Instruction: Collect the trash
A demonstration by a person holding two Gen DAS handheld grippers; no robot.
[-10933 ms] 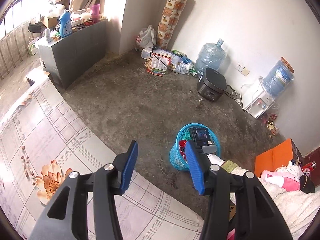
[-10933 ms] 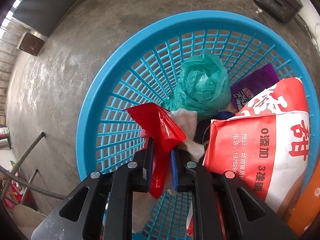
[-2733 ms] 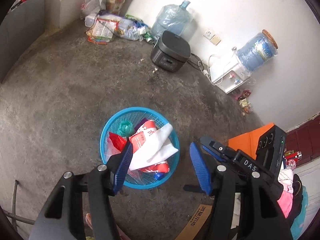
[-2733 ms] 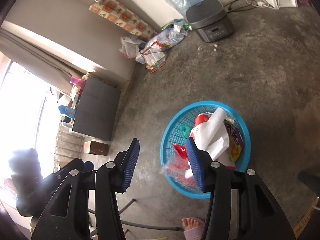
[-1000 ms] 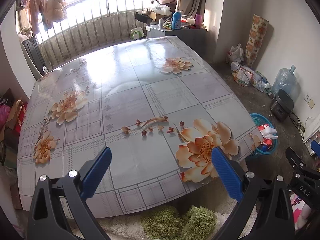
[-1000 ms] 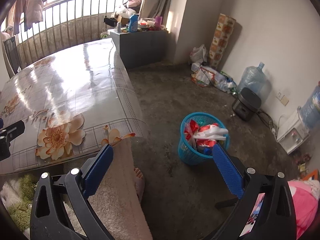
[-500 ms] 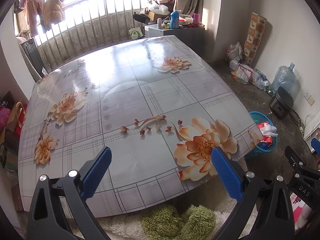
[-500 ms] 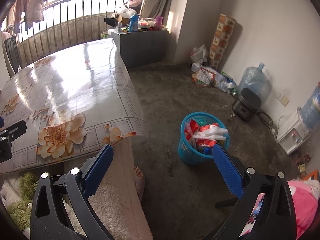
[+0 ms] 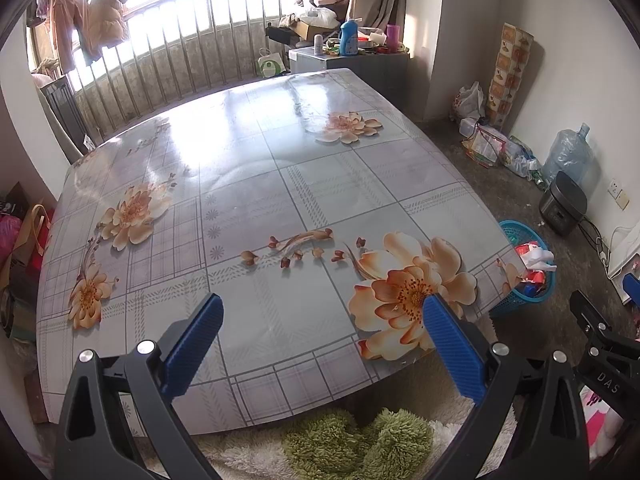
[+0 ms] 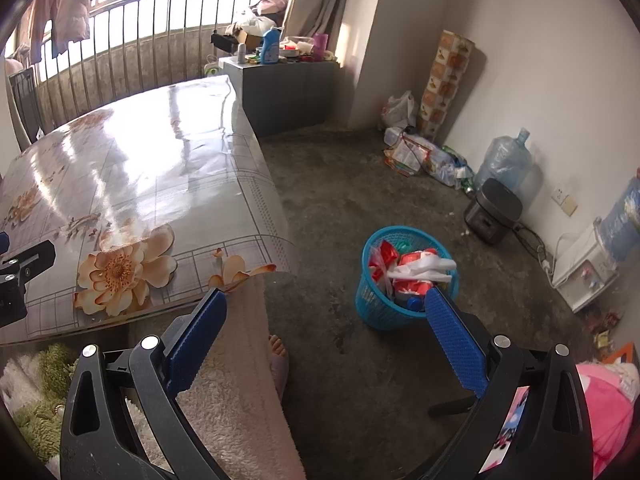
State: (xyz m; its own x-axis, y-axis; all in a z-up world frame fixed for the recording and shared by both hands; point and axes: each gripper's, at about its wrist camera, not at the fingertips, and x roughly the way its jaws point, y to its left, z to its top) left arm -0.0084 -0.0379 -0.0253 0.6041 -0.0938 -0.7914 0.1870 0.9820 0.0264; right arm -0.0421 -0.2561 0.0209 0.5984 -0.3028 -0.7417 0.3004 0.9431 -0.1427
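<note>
Basket [image 10: 404,276] of collected trash is seen on the concrete floor, ahead of the right tongs [image 10: 326,332] and just beyond the right-hand blue pad, well apart from the pads themselves. From the left tongs [image 9: 320,344] the same basket [image 9: 528,264] lies far off to the right, past the corner of the flowered table [image 9: 256,208]. Both sets of tongs are spread wide and nothing is gripped. White plastic and red wrappers are heaped above the rim. No loose trash is visible on the tabletop. The right hand is judged the nearer to the basket; any further drop would be made forward and slightly right.
</note>
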